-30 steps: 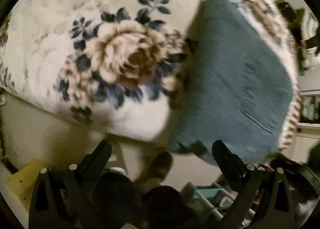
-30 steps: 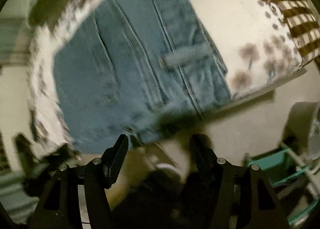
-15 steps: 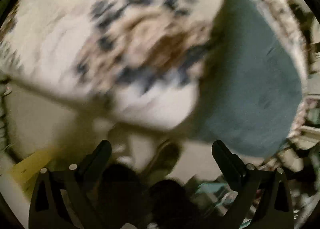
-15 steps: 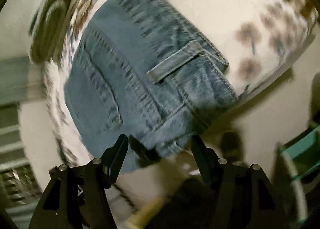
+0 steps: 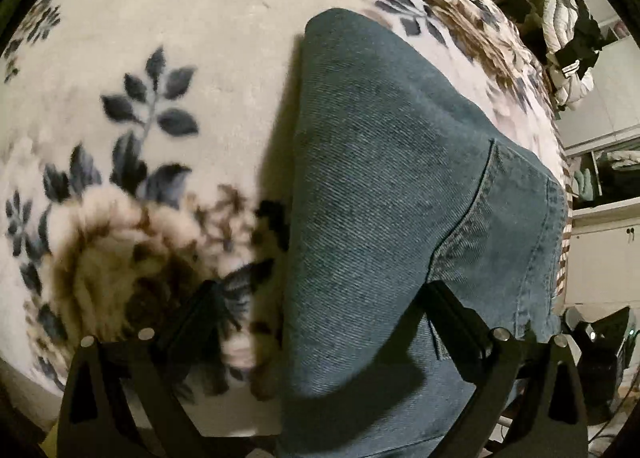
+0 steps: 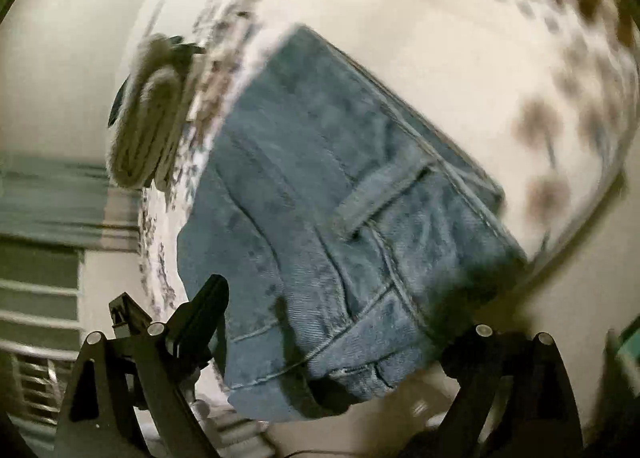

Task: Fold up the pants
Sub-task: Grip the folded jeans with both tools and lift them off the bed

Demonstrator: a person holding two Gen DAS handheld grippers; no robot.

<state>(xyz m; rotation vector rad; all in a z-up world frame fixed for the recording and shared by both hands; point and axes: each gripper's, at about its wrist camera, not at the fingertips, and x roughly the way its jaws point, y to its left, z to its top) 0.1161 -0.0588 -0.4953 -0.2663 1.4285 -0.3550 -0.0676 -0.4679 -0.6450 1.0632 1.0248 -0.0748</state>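
Observation:
The blue denim pants [image 5: 380,186] lie folded on a floral fleece blanket [image 5: 140,38], their near edge hanging over the bed's front edge. My left gripper [image 5: 324,298] is open, low over the pants' left edge, one finger over the blanket and one over the denim. In the right wrist view the pants [image 6: 320,194] show a back pocket flap and seams. My right gripper [image 6: 340,306] is open and straddles the pants' near hanging edge; its right fingertip is hidden behind the denim.
The blanket [image 6: 440,58] covers the bed, with a striped border on its far side. A folded white garment pile [image 5: 568,38] sits at the bed's far corner, also seen in the right wrist view [image 6: 148,118]. White cabinets [image 5: 600,250] stand to the right.
Both grippers have moved forward and down from beyond the bed's edge to the pants. The pants now fill more of both views. Both stay open.

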